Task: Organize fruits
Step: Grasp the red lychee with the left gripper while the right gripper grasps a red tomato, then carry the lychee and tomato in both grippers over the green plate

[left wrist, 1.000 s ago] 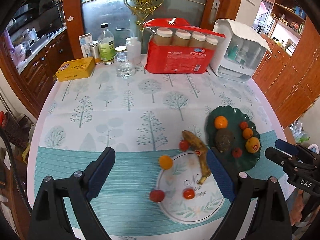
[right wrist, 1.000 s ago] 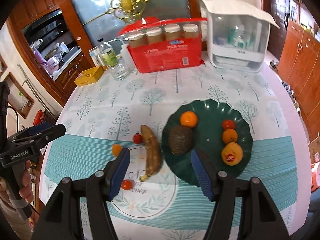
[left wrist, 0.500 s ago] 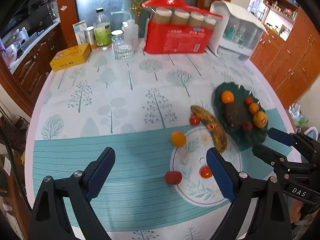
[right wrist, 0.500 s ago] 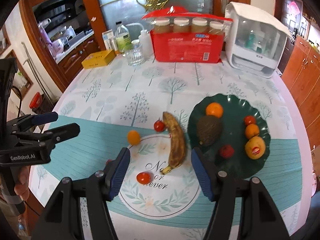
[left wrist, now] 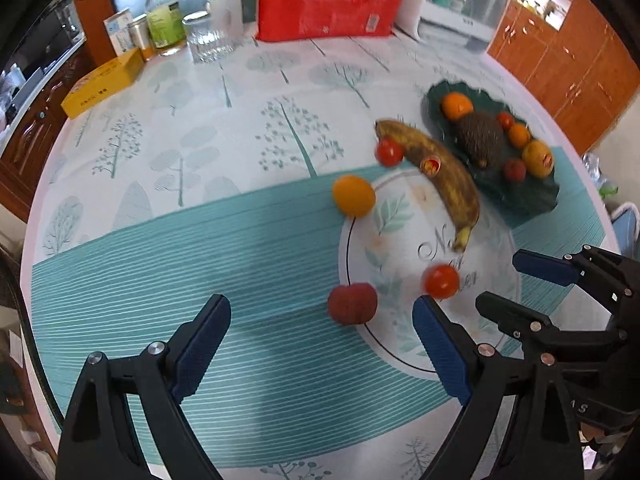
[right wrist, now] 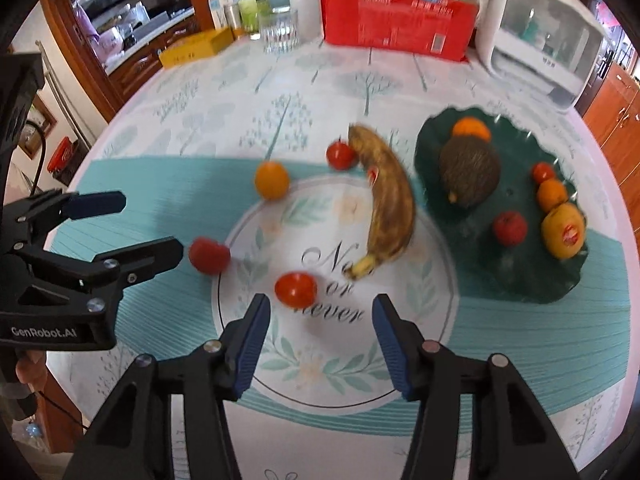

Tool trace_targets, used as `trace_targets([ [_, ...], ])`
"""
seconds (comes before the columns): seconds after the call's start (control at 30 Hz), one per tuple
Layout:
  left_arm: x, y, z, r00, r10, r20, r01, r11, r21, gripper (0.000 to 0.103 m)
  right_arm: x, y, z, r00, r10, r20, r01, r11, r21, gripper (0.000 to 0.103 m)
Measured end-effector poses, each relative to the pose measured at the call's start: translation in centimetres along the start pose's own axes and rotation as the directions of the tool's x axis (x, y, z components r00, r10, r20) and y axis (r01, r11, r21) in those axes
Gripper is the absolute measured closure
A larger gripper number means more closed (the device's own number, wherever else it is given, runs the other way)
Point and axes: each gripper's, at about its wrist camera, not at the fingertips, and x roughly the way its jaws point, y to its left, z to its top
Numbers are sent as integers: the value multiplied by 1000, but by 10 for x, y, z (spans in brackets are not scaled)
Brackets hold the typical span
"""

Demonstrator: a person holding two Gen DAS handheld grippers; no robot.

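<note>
On the tree-print tablecloth lie a spotted banana (right wrist: 386, 200), a small orange fruit (right wrist: 272, 180), a tomato (right wrist: 340, 155) beside the banana's top, a dark red fruit (left wrist: 352, 303) and another tomato (right wrist: 296, 289). A green leaf-shaped plate (right wrist: 520, 276) holds several fruits, among them a dark rough one (right wrist: 468, 174). My left gripper (left wrist: 320, 308) is wide open, low over the cloth, with the dark red fruit just ahead between its tips. My right gripper (right wrist: 320, 306) hangs over the near tomato; its jaws are closing, and the pads do not touch it.
At the table's far side stand a red package (left wrist: 324, 8), a white appliance (right wrist: 548, 36), a drinking glass (left wrist: 208, 38), bottles (left wrist: 162, 20) and a yellow box (left wrist: 102, 84). Wooden cabinets surround the table. A person's hand shows at the left edge in the right wrist view.
Both grippers have come down toward the table, so the loose fruits loom larger and nearer. The right gripper's jaws stand narrower than before. No fruit has moved.
</note>
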Motion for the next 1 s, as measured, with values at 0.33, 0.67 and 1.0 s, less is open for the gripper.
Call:
trace_targets([
  [0.33, 45, 5, -5, 996, -58, -73, 54, 997, -53, 30, 24, 5, -8, 1000, 8, -26, -8, 1000, 19, 53],
  [0.67, 51, 2, -3, 997, -67, -40, 64, 996, -62, 51, 36, 7, -4, 1000, 12, -17, -11, 999, 48, 53],
  [1.0, 46, 3, -6, 997, -67, -31, 65, 996, -59, 71, 44, 12, 0, 1000, 6, -19, -5, 1000, 25, 65],
])
